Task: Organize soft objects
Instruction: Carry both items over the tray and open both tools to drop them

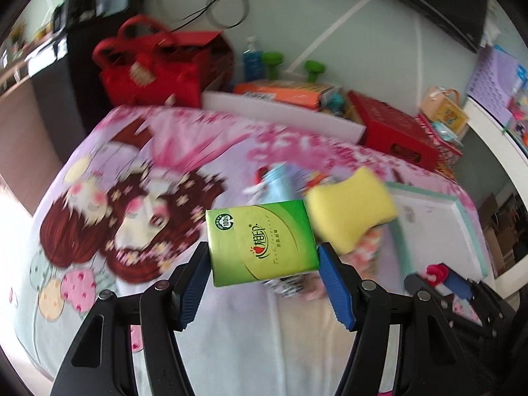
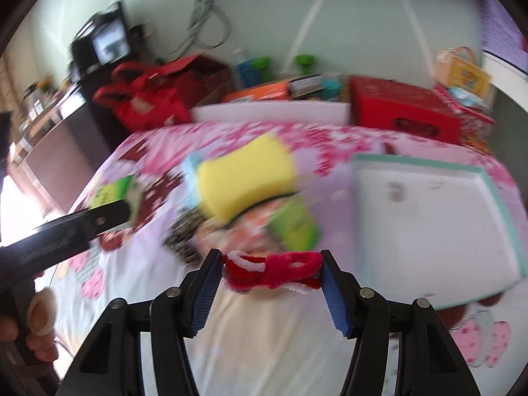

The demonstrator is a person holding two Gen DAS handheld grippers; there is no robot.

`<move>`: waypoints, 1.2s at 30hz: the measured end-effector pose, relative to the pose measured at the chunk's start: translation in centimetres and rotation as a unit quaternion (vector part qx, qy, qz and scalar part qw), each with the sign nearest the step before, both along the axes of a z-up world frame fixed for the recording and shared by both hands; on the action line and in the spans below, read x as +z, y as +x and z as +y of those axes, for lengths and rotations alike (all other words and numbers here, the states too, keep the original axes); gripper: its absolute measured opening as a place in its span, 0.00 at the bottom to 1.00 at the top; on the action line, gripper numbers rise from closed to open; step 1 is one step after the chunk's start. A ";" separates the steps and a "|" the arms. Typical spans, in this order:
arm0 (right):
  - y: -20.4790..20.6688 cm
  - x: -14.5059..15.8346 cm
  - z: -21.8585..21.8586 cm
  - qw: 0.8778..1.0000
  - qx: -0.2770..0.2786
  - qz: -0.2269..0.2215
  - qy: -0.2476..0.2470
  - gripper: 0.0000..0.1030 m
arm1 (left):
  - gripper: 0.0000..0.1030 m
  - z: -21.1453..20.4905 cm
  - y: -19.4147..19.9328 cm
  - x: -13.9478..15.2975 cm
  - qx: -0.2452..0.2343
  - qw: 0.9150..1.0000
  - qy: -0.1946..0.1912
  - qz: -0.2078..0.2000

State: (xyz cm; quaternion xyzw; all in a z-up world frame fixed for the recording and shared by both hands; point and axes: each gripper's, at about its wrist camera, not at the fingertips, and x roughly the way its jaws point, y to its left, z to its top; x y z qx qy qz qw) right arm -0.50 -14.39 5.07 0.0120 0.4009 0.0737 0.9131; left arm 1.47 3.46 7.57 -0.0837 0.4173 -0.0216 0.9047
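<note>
Judging by the bare white tray (image 2: 429,224), sorting has hardly begun. Left gripper (image 1: 264,260) clamps a green tissue pack (image 1: 262,242) above the bedspread (image 1: 132,178); right gripper (image 2: 271,269) pinches a red fuzzy bow (image 2: 274,269). A yellow sponge (image 2: 247,181) tops the remaining pile beside the tray.

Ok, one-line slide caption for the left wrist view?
Left hand-held gripper clamps a green tissue pack above the cartoon-print bedsheet.

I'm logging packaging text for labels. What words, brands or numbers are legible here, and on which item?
"100%" in a round badge: on the green tissue pack clamped in the left gripper.
"心相印" brand logo: same pack.
Small print under the logo: too small to read.
Orange package, red box, yellow carton: printing blurred, unreadable.
</note>
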 end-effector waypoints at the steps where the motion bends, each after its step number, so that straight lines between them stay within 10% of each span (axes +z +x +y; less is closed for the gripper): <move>1: 0.3 0.5 -1.2 1.000 -0.020 -0.005 -0.003 0.60 | 0.65 -0.9 0.3 0.5 -0.010 1.000 0.004 -0.005; 21: 3.5 -0.2 -18.6 0.961 -0.270 0.004 -0.060 0.60 | 0.65 -21.0 6.2 -0.4 -0.199 0.978 0.065 -0.018; 36: 3.3 -2.0 -23.5 0.944 -0.322 0.012 -0.070 0.60 | 0.65 -26.6 9.4 -5.3 -0.215 0.972 0.084 0.028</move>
